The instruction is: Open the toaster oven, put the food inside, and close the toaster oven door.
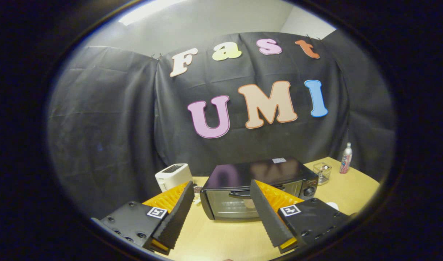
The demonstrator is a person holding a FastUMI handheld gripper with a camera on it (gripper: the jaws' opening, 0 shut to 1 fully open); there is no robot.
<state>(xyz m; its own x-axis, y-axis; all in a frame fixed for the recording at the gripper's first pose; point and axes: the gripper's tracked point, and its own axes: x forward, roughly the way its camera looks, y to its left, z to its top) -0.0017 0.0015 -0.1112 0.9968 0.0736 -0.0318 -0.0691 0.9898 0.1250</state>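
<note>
– Any writing legible?
– None; the toaster oven (259, 188) has a small top sticker, too small to read.
– Where's the oven?
– Twelve o'clock, just beyond the gripper (221, 208), door closed.
– Fingers?
– Spread wide, holding nothing.

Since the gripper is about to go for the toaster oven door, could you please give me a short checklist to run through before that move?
1. Gripper open wide enough for the handle: ok, fingers spread apart, nothing between them.
2. Toaster oven door shut at the start: ok, glass front upright and closed.
3. Door handle reachable: ok, it sits just beyond the fingers, partly hidden behind one finger.
4. Table in front of the door free for it to swing down: ok, bare wood there.
5. White toaster clear of the door: ok, it stands off to one side.
6. Food located: cannot tell.
</note>
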